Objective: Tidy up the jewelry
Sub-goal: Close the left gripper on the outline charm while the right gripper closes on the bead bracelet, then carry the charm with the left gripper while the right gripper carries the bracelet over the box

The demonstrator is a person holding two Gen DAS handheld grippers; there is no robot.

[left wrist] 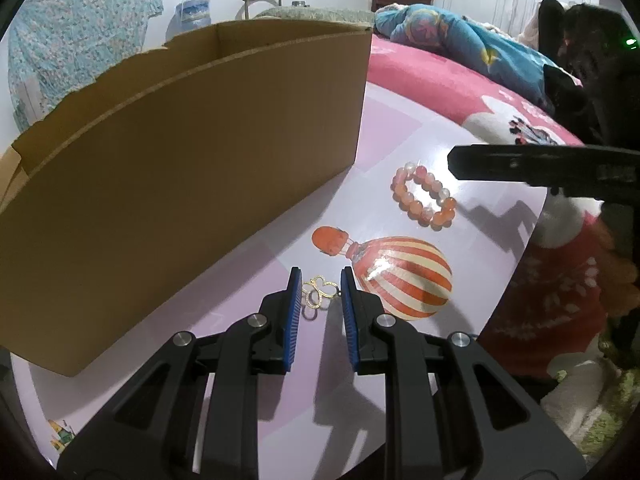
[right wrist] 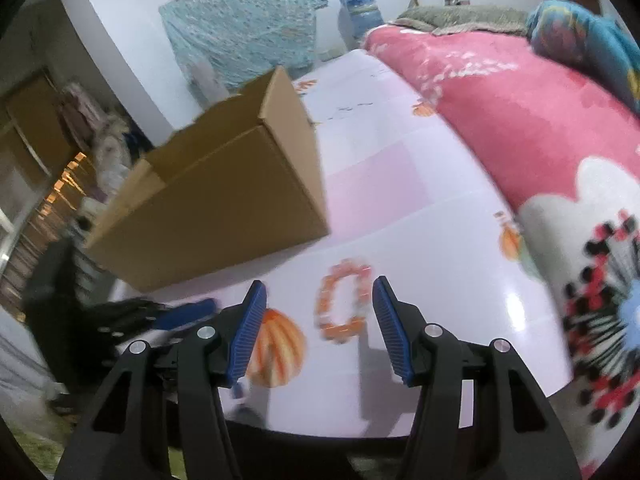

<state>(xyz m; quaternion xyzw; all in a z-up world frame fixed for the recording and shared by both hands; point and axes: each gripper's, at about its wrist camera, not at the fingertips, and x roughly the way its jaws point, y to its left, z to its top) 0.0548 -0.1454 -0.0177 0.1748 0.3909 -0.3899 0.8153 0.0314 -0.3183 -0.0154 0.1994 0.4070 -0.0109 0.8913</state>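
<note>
My left gripper [left wrist: 320, 286] is narrowed around a gold butterfly-shaped ornament [left wrist: 319, 290] lying on the glossy lilac table [left wrist: 248, 280]; the blue pads [left wrist: 295, 300] flank it, and I cannot tell whether they press on it. My right gripper [right wrist: 320, 302] stands open above the table, its jaws to either side of a pink-and-orange beaded bracelet [right wrist: 343, 299] without touching it. An open cardboard box [left wrist: 168, 168] stands just left of both pieces, beside a printed striped balloon [left wrist: 400, 278].
</note>
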